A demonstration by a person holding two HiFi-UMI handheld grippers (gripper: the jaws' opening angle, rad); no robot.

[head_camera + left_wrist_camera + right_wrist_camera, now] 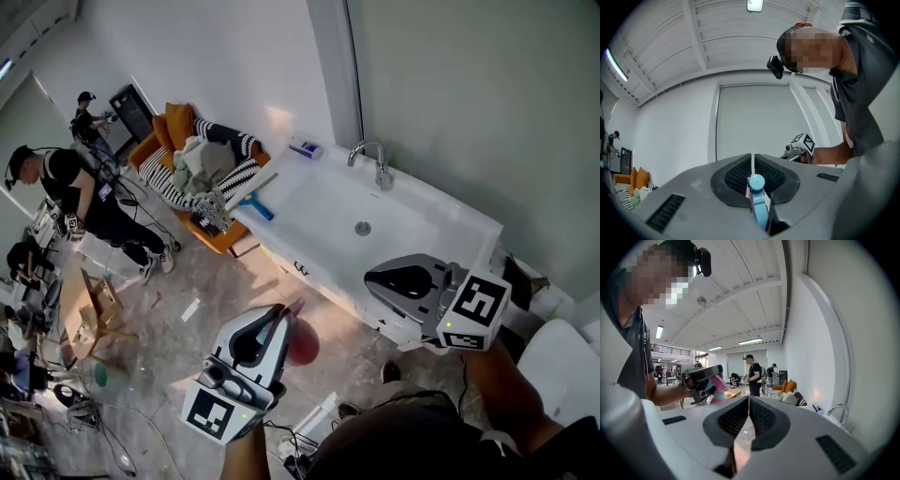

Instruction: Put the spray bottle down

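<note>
White bathtub point(427, 214) stands along the wall, a tap point(373, 157) at its far rim and a blue-handled tool point(255, 203) lying on the left end ledge. Orange sofa point(161, 142) with striped cushions stands beyond the tub's left end; a person point(82, 199) in dark clothing stands near it, others further off. Left gripper point(281, 314) is held in the air above the floor, jaws closed tight on the blue top of the spray bottle point(758, 201); the bottle's pink body point(302, 345) hangs beneath the jaws, clear of any surface, not set down. Right gripper point(370, 278) is held over the tub's near edge, jaws brought together, nothing between them point(748, 404).
</note>
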